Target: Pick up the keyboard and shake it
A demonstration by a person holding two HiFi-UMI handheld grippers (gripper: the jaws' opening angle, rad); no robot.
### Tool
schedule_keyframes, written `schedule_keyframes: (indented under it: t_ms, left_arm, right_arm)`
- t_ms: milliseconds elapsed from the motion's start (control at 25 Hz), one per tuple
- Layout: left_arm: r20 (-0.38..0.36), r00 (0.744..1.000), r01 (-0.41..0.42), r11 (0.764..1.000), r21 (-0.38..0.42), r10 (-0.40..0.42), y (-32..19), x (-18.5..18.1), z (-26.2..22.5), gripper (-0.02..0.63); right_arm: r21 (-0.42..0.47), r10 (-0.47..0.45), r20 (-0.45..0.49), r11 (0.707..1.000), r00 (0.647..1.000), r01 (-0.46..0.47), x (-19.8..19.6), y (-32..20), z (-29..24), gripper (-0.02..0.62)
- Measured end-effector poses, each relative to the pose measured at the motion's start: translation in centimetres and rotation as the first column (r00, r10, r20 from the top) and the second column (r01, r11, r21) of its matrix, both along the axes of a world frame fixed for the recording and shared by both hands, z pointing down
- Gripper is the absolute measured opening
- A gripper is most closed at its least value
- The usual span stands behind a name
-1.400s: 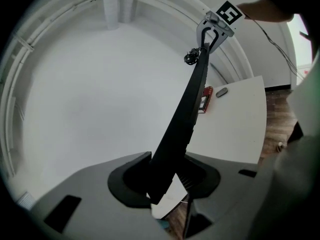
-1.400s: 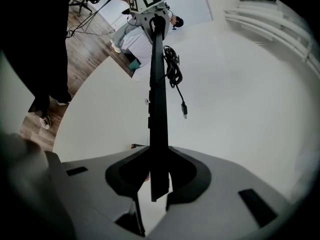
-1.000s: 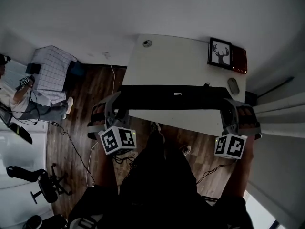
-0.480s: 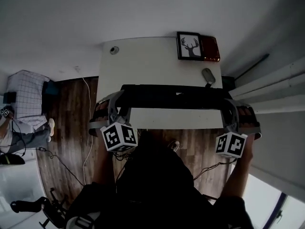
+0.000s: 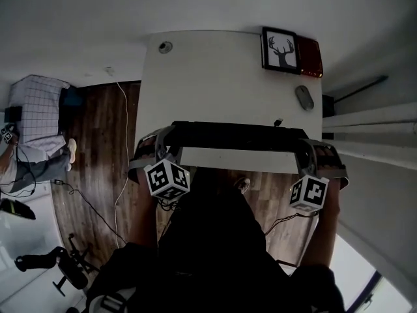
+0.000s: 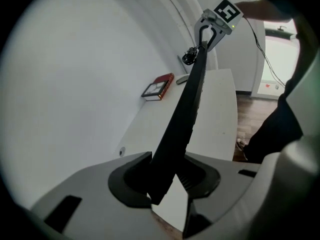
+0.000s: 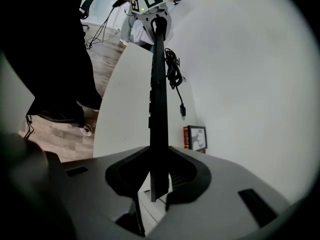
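far left: wood floor [image 5: 98, 142] beside the desk, with a person [image 5: 29, 158] sitting well away from me.
left tongs: my left tongs [image 5: 166, 142] are narrowed onto the left end of the keyboard; both pads press its thin black body, one on each face.
far left corner: a small round cable hole [image 5: 165, 46] in the white desk [image 5: 208, 77].
keyboard: the long black keyboard [image 5: 238, 135] hangs between my two tongs, lifted clear of the desk and just above its near edge. it runs left to right across my view. my tong cameras see it edge on, as a thin dark strip reaching to the other tongs.
cable: a black bundled cable [image 7: 174, 69] dangles from the keyboard's wall-facing side, near its left end, plug loose in the air.
far right corner: a black picture frame [image 5: 281, 49] showing a deer head, touching a red book [image 5: 311, 56] on its right.
right edge: a grey mouse [image 5: 303, 97] on the desk, nearer me than the frame and apart from it.
right tongs: my right tongs [image 5: 306, 145] are narrowed onto the keyboard's right end, pads pressing both faces.
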State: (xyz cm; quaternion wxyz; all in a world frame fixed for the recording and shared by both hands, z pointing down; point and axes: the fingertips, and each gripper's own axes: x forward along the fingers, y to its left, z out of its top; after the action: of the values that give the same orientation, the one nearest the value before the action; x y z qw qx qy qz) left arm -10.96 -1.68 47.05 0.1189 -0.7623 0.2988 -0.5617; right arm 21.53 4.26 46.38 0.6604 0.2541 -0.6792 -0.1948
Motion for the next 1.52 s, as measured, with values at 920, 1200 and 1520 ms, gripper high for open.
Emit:
schedule_keyframes:
  t_ms: [920,1200,1520]
  left_arm:
    - [-0.02,0.977,-0.203,0.903,-0.378,0.211,-5.1,-5.9,11.1,0.121]
    - [-0.071,0.952,-0.295,0.831,-0.471,0.298,-6.5,-4.0,11.2,0.095]
    - [-0.229,0.948,-0.319,0.657,-0.684,0.221,-10.4,-3.3,11.0,0.095]
  right_arm:
    - [-0.436,0.154,-0.08,0.883,0.985,-0.174,-6.6,-3.2,10.6,0.104]
    - [-0.521,0.111,-0.095,0.842,0.989,-0.144,-5.0,-6.5,10.9,0.106]
    - [-0.718,0.083,-0.015,0.692,0.996,-0.069,-4.7,-11.4,10.8,0.114]
